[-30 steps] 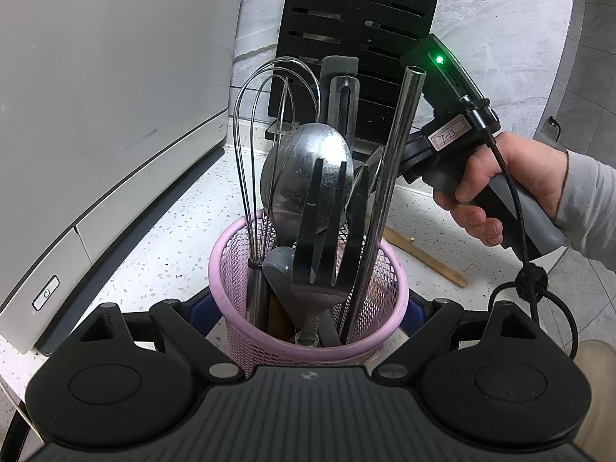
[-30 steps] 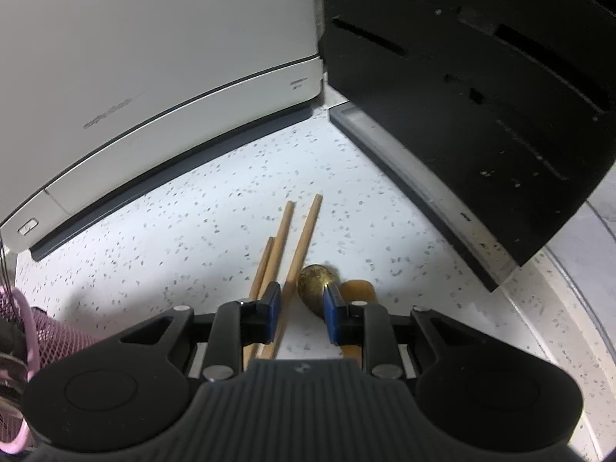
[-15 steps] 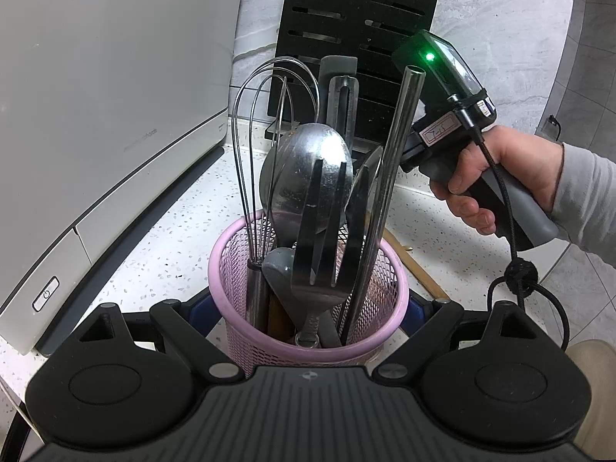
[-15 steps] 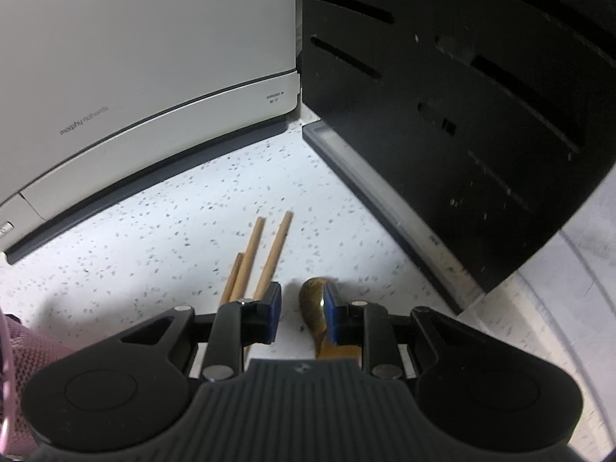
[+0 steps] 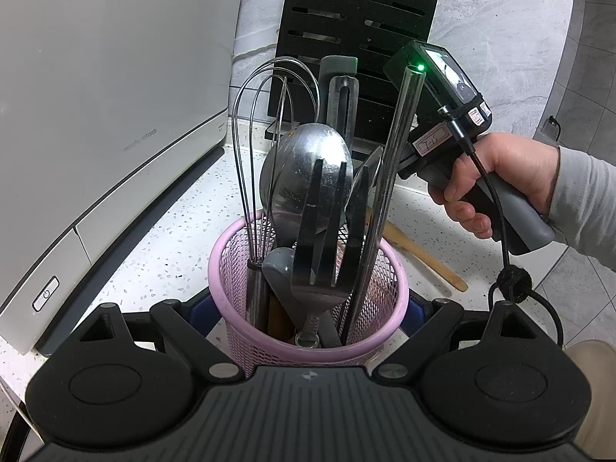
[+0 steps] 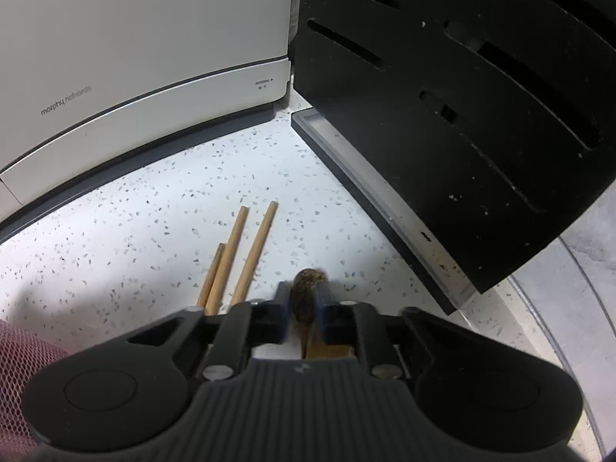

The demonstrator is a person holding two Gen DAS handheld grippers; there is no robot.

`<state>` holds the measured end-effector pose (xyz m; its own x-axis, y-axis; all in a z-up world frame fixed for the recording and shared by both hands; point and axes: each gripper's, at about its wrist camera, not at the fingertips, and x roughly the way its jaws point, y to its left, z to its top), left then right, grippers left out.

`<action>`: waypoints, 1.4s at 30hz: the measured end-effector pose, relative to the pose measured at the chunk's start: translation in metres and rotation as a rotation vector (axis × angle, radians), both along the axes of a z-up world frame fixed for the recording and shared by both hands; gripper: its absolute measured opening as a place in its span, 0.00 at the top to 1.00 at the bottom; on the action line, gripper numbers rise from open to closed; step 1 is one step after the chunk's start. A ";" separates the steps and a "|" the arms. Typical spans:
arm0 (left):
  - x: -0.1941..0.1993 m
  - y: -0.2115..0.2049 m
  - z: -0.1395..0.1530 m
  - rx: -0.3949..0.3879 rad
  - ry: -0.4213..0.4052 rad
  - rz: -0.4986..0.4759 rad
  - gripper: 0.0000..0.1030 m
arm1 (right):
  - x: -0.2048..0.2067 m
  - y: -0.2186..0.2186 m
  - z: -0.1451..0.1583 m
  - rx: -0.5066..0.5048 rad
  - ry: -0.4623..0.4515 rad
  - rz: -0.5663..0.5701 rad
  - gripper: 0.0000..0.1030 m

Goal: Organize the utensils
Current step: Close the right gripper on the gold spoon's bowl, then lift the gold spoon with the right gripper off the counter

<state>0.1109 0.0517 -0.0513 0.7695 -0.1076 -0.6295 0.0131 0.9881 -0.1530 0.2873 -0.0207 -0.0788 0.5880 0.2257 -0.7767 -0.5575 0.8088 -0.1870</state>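
Note:
A pink mesh utensil holder (image 5: pixel 238 269) stands on the speckled counter. It holds a whisk (image 5: pixel 269 123), a large metal spoon (image 5: pixel 304 169), a black fork-shaped turner and a steel rod. My left gripper (image 5: pixel 308 308) is shut on the holder, a blue pad on each side. My right gripper (image 6: pixel 302 306) has just been closing, and its pads now press on the brown spoon (image 6: pixel 308 285), whose wooden handle (image 5: pixel 423 258) lies on the counter. Three wooden chopsticks (image 6: pixel 238 254) lie just left of it.
A white appliance (image 6: pixel 134 57) fills the left side. A black slotted rack (image 6: pixel 462 96) on a tray stands close at the right and behind. A person's hand (image 5: pixel 500 181) holds the right gripper's handle, with a cable hanging from it.
The right gripper's jaws narrowed from wide apart around the spoon's bowl to pressing on it, and the gripper tipped further down. The left gripper and the holder stayed put.

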 end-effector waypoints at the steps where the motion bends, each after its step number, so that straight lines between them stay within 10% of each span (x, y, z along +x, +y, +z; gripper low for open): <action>1: 0.000 0.000 0.000 0.000 0.000 -0.001 0.00 | 0.000 -0.001 0.001 0.006 0.004 -0.003 0.94; 20: 0.000 0.000 0.000 -0.001 0.000 0.000 0.00 | -0.040 -0.029 0.053 0.183 0.023 0.022 1.00; 42: -0.001 0.000 0.001 -0.001 0.004 0.012 0.00 | -0.153 -0.083 0.088 1.026 -0.236 0.016 1.00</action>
<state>0.1098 0.0516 -0.0508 0.7682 -0.0990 -0.6325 0.0002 0.9880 -0.1544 0.1344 -0.1034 0.0091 0.6904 0.7195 -0.0755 -0.6081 0.6337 0.4782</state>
